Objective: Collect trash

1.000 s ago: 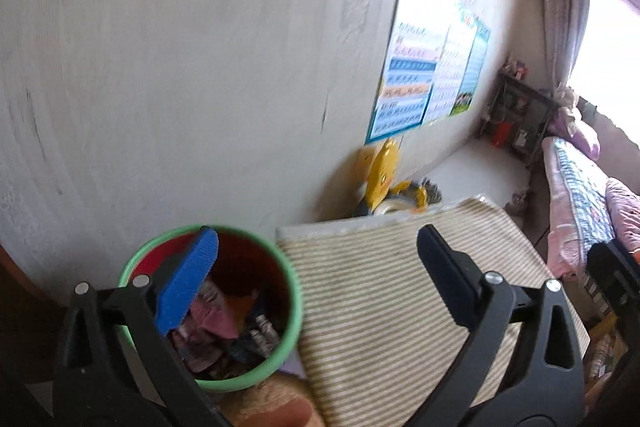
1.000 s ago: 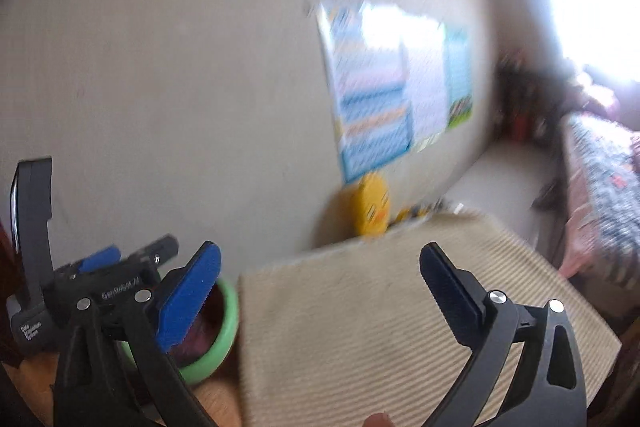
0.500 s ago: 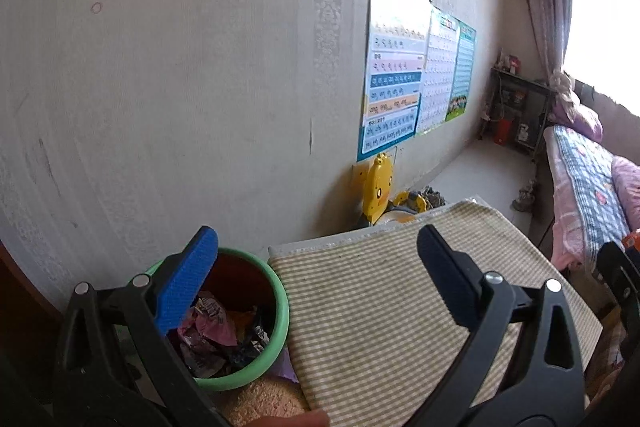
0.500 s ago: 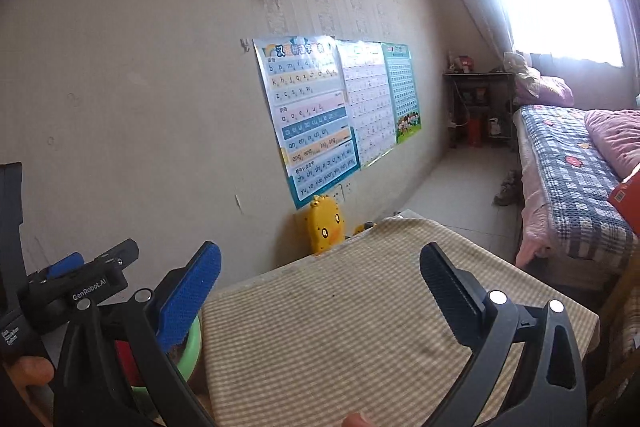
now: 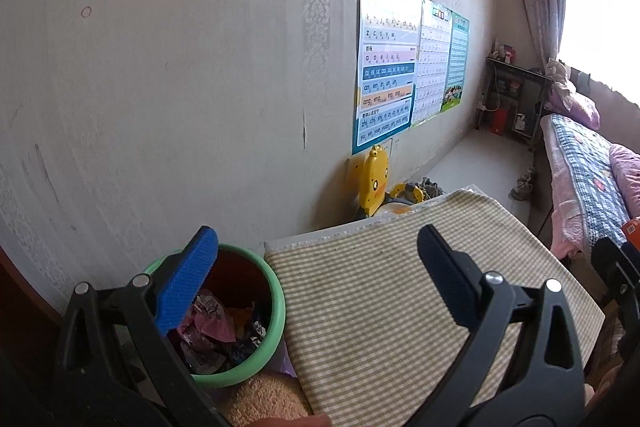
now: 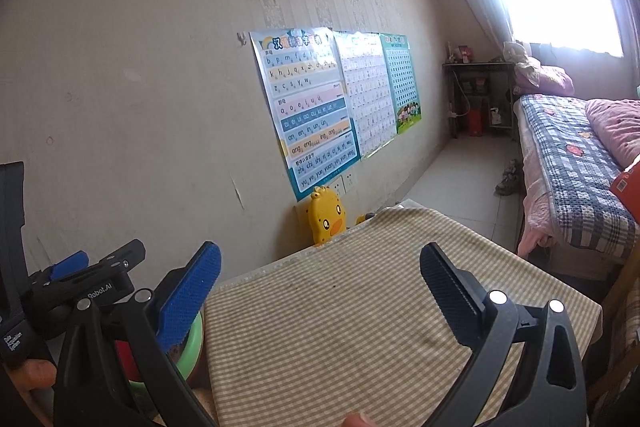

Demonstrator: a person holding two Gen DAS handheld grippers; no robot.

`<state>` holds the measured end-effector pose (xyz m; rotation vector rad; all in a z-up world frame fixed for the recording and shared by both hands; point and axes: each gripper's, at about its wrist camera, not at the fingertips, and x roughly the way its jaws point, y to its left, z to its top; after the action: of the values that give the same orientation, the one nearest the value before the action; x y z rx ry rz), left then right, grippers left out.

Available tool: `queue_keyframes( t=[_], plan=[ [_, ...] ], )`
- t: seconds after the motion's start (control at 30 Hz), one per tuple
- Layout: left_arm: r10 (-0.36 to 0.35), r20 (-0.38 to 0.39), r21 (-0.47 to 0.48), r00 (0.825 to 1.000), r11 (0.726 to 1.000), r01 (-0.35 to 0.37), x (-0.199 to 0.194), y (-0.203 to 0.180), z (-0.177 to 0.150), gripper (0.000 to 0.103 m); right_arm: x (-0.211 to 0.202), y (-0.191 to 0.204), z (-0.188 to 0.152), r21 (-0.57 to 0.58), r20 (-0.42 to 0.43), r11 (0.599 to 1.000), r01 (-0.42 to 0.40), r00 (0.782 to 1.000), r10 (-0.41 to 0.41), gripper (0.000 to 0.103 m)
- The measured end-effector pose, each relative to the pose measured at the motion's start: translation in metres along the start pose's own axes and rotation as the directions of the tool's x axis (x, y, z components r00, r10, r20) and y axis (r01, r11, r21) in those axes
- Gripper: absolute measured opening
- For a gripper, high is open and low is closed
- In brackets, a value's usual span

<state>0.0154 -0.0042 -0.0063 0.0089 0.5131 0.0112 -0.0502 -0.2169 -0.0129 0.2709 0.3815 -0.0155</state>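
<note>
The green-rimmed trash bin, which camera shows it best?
The left wrist view: the trash bin shows its rim and the wrappers inside. The right wrist view catches only a sliver of rim behind the right gripper's fingers.

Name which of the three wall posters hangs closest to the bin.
The leftmost poster, with the coloured pinyin rows, hangs closest to the green-rimmed bin. The pale grid poster and the green-edged one hang further right, toward the window.
</note>
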Motion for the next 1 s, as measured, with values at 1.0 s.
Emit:
queue_keyframes(
  t=[1.0],
  plan=[
    [-0.019, -0.05, -0.008, 0.999, 1.0, 0.018, 0.012, 0.001, -0.007, 0.098, 0.015, -0.001, -0.012, 0.0, -0.064, 1.0, 0.001, 0.998, -0.001, 0.096]
  ],
)
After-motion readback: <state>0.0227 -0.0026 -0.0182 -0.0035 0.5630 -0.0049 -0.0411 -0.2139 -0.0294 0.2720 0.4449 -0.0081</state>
